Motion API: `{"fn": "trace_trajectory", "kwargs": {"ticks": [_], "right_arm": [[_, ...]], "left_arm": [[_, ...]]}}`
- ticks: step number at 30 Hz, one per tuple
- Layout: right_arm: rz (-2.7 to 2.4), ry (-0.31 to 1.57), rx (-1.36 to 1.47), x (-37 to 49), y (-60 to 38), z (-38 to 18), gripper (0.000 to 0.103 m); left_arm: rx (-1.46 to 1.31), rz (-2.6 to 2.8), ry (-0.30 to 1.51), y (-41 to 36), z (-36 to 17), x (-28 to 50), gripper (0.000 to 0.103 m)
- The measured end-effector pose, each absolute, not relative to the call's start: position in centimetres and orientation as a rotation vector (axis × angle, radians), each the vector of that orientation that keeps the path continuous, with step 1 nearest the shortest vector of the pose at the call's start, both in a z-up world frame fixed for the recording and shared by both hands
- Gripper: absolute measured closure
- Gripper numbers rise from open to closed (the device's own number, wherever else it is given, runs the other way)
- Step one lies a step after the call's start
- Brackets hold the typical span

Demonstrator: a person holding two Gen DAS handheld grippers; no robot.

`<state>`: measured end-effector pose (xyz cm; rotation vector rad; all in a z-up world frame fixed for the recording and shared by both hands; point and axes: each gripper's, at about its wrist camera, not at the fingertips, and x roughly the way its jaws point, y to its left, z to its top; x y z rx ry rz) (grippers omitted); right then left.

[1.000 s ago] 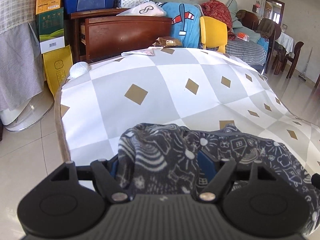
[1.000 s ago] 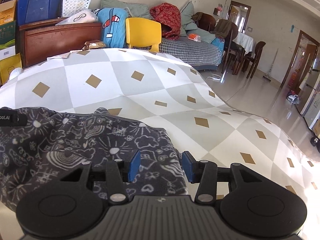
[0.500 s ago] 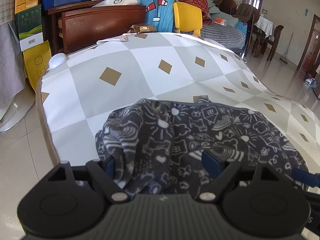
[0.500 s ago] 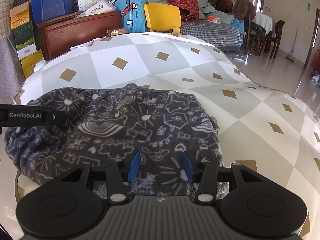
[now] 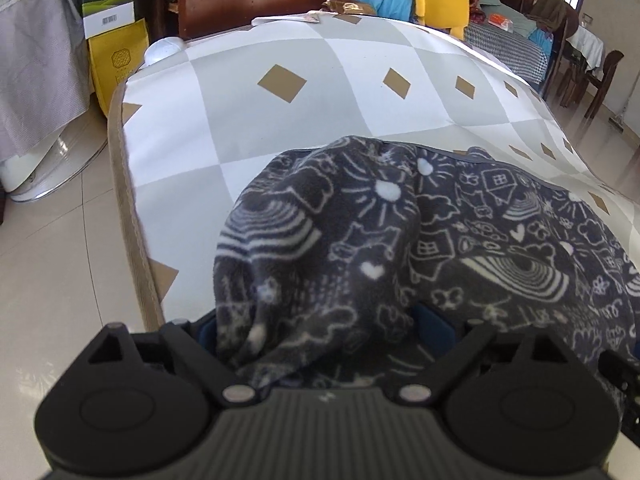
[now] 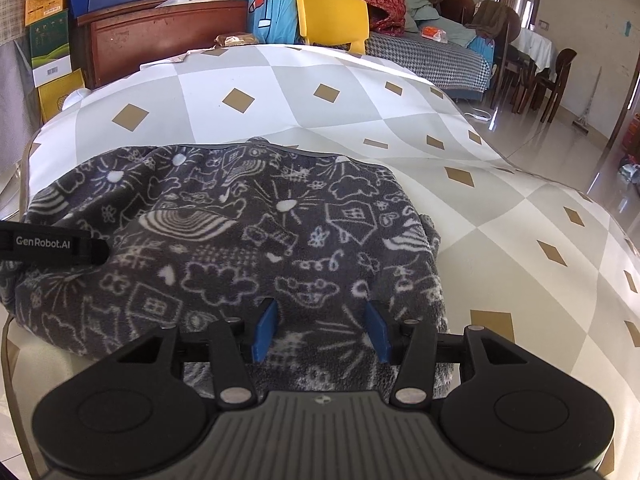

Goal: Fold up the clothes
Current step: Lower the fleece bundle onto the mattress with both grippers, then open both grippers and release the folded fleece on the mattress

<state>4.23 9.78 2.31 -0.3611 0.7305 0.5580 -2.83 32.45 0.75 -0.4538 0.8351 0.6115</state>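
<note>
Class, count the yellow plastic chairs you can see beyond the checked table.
1. The yellow chair stands just past the far edge of the table, beside the blue cushion. Others may be hidden behind the clutter.

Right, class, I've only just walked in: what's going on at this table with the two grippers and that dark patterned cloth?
A person with a gripper in each hand is folding a dark grey fleece garment printed with white doodles, on a table covered in a white, grey and gold diamond cloth. The left gripper has a bunch of the fabric draped between its spread fingers. The right gripper is open, its blue pads either side of the garment's near edge. The garment lies in a rough heap near the table's front edge.
</note>
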Motion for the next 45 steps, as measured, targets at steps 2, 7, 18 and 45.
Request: {"fn": "trace_trajectory", "kwargs": {"ticks": [2, 7, 18, 45], "right_arm": [[0.554, 0.739, -0.353, 4.4, 9.8, 2.4, 0.057], [0.549, 0.749, -0.352, 4.3, 9.8, 2.5, 0.057], [0.529, 0.745, -0.373, 4.0, 10.3, 2.5, 0.056], [0.52, 0.742, -0.391, 3.8, 10.5, 2.3, 0.055]], "left_arm": [[-0.464, 0.638, 0.823, 32.9, 1.0, -3.1, 0.009], [-0.495, 0.69, 0.79, 34.2, 1.6, -3.9, 0.004], [-0.575, 0.716, 0.625, 35.9, 4.2, -6.1, 0.003], [-0.647, 0.949, 0.829, 41.3, -3.3, -3.9, 0.0]]}}
